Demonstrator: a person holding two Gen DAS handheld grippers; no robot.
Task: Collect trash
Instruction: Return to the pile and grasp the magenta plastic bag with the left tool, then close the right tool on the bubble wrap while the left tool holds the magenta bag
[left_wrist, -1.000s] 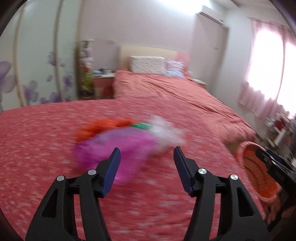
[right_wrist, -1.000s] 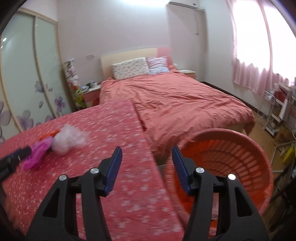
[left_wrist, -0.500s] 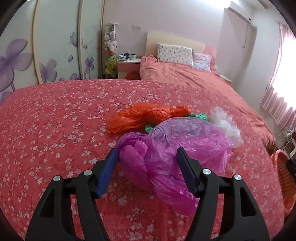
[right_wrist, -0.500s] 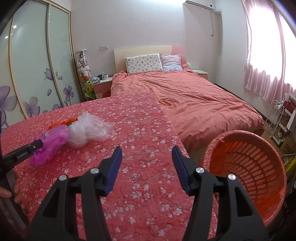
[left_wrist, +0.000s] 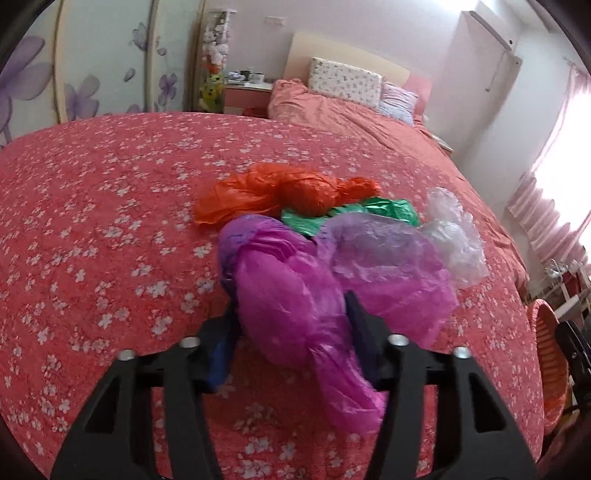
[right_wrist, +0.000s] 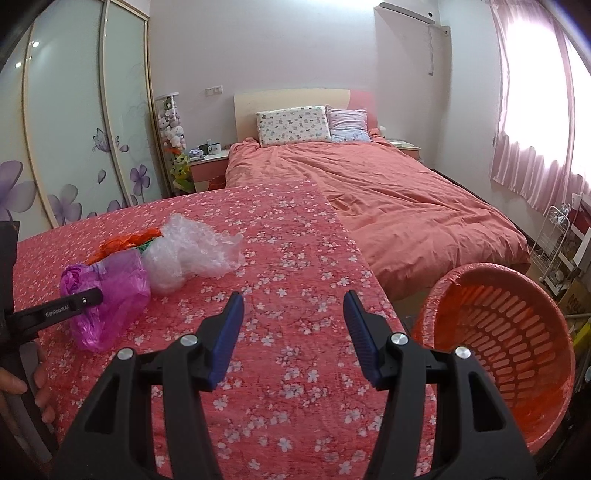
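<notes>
On the flowered table (right_wrist: 295, 258) near its right-hand edge, the orange basket (right_wrist: 517, 332) waits beside the right gripper (right_wrist: 293, 332), whose fingers are spread and empty. The left gripper (left_wrist: 291, 332) pinches the purple bag (left_wrist: 295, 306), nearest of the bag pile; I judge a firm squeeze and straight lift best, leaving the orange bag (left_wrist: 280, 192) behind.

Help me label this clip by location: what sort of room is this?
Most likely a home bedroom: a made bed with pillows against a headboard, a sliding wardrobe with flower decals, and a nightstand beside the bed.
</notes>
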